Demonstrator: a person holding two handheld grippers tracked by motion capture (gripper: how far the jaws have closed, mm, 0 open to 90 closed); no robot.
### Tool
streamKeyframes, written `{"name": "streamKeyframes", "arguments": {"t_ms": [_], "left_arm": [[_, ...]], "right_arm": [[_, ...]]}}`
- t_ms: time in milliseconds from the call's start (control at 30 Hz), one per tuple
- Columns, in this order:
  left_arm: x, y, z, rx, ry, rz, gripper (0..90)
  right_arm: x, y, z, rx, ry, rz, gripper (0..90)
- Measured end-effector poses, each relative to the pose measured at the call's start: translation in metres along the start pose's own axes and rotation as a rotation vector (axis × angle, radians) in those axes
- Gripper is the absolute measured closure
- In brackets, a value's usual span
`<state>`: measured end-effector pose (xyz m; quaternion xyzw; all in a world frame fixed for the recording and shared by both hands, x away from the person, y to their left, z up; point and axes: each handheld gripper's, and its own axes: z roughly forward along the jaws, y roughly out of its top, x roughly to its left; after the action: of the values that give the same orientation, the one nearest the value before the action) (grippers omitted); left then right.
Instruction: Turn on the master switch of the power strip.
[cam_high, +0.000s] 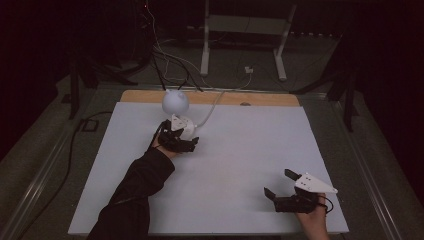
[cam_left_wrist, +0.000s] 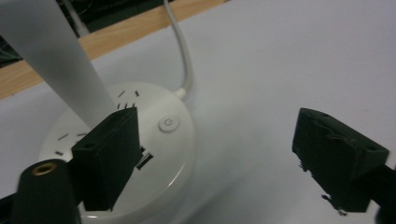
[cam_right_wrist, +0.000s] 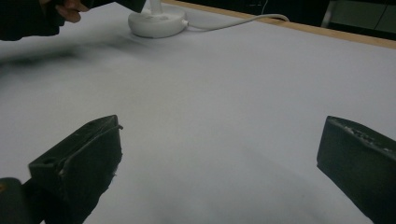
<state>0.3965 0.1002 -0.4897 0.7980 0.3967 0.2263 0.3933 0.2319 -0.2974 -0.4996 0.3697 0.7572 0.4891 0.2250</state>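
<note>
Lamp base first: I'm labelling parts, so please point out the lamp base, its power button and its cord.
lamp base (cam_left_wrist: 180, 154), left gripper view, white top face.
power button (cam_left_wrist: 168, 123), left gripper view, its centre.
cord (cam_left_wrist: 183, 56), left gripper view, mid-length.

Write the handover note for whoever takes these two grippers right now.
Left gripper: open, over the white lamp base, one of its fingers above the top, beside the power button.
Right gripper: open, holding nothing, over the bare white table near its front right.
Lamp: at the table's back left, round head up, cord running back.
Done: nothing gripped yet.
Left: probably pressing the button.
</note>
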Motion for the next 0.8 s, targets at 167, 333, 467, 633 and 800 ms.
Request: {"name": "streamKeyframes", "arguments": {"t_ms": [167,333,467,633,800], "left_arm": [[0.003,0.0,0.006,0.003,0.05,-0.009,36.2],[0.004,0.002,0.011,0.005,0.063,-0.006,53.5],[0.005,0.004,0.015,0.001,0.079,-0.008,71.0],[0.006,0.005,0.019,-0.012,0.086,-0.014,83.4],[0.008,0.004,0.025,-0.017,0.086,0.025,90.0]], "right_arm": [[0.0,0.0,-0.001,-0.004,0.002,0.001,0.0],[0.0,0.0,-0.001,-0.004,0.003,0.001,0.0],[-0.001,0.0,0.0,-0.004,0.005,0.001,0.0],[-0.001,0.0,0.0,-0.004,0.006,0.001,0.0],[-0.001,0.0,0.0,-0.002,0.008,0.002,0.0]]}}
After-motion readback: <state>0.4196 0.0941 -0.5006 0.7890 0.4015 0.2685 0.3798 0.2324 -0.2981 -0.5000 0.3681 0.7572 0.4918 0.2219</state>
